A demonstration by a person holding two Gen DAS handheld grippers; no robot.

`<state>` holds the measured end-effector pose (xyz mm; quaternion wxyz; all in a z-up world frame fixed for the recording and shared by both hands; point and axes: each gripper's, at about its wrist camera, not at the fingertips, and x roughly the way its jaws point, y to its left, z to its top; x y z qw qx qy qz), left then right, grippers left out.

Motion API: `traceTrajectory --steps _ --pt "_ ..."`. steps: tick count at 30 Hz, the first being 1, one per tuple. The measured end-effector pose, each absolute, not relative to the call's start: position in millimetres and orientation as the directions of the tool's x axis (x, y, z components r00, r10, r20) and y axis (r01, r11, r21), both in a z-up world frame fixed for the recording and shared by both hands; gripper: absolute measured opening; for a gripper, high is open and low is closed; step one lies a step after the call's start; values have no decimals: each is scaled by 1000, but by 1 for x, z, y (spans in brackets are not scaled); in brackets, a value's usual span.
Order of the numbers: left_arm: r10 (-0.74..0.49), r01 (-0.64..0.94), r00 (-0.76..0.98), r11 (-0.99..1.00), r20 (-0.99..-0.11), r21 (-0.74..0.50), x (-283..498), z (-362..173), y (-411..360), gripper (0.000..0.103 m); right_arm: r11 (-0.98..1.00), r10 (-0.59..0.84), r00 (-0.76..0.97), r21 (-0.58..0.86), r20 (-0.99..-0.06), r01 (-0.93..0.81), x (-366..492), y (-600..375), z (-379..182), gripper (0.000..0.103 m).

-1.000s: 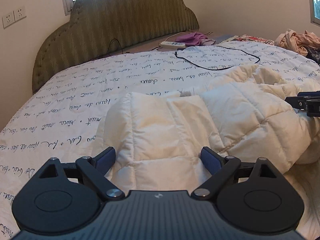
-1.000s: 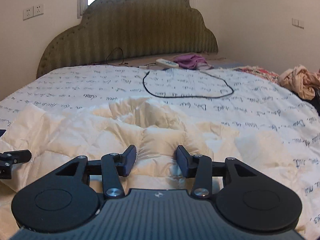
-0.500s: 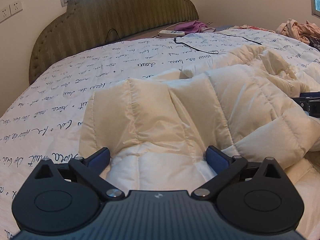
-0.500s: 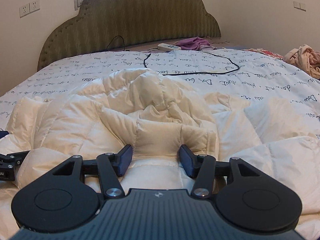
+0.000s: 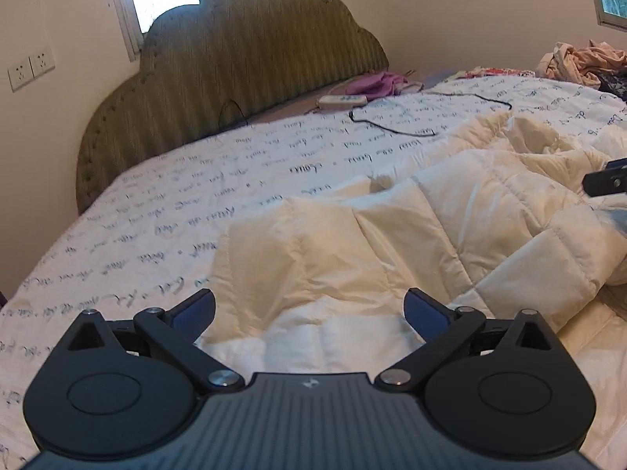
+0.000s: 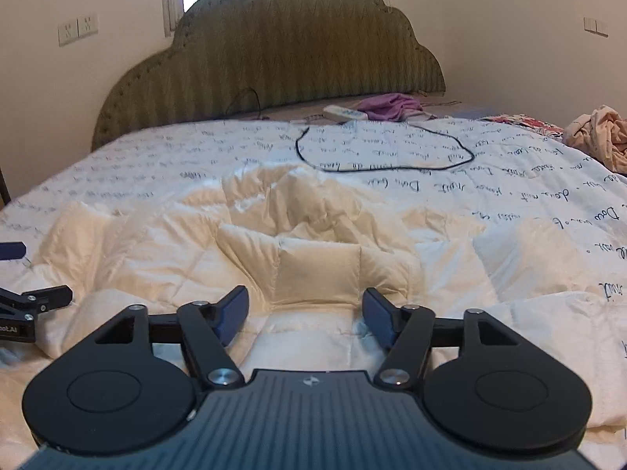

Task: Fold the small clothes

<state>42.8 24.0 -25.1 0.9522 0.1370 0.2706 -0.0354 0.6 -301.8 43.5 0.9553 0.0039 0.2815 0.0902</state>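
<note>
Cream quilted jacket (image 5: 392, 243) lies on bed (image 5: 196, 203); left gripper (image 5: 309, 311) spread wide, right gripper (image 6: 305, 313) just opening, released.

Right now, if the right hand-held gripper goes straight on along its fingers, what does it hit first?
Most likely the cream quilted jacket: a puffed panel lies just ahead of the right hand-held gripper, whose jaws have just been opening and press on nothing. Depth is hard to judge through the fisheye.

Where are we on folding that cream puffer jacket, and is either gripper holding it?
Done: little shows; the cream puffer jacket lies bunched and wrinkled on the script-print bedspread, no tidy fold visible. In hand: nothing. The left gripper is wide open, and the right gripper has just been opening, pads clear of the quilted panel between them. Left: regrasp, fold, flatten.
</note>
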Motion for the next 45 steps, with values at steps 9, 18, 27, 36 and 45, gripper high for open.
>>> traceTrajectory --steps 9,18,27,36,45 --pt "-214 215 732 973 -646 -79 76 -22 98 103 991 -96 796 15 -598 131 19 -427 52 100" --pt "-345 241 597 938 -725 -247 111 -45 106 102 940 178 706 330 -686 84 43 -477 3 85" --pt "-279 347 718 938 -638 -19 91 -22 60 18 969 193 763 240 -617 -51 53 -441 36 19" --pt "-180 300 835 941 -520 156 127 1 45 13 995 93 881 72 -465 -67 103 -431 84 15" --pt "-110 224 764 969 -636 101 127 -14 61 50 989 -122 772 -143 -623 40 116 -418 47 59"
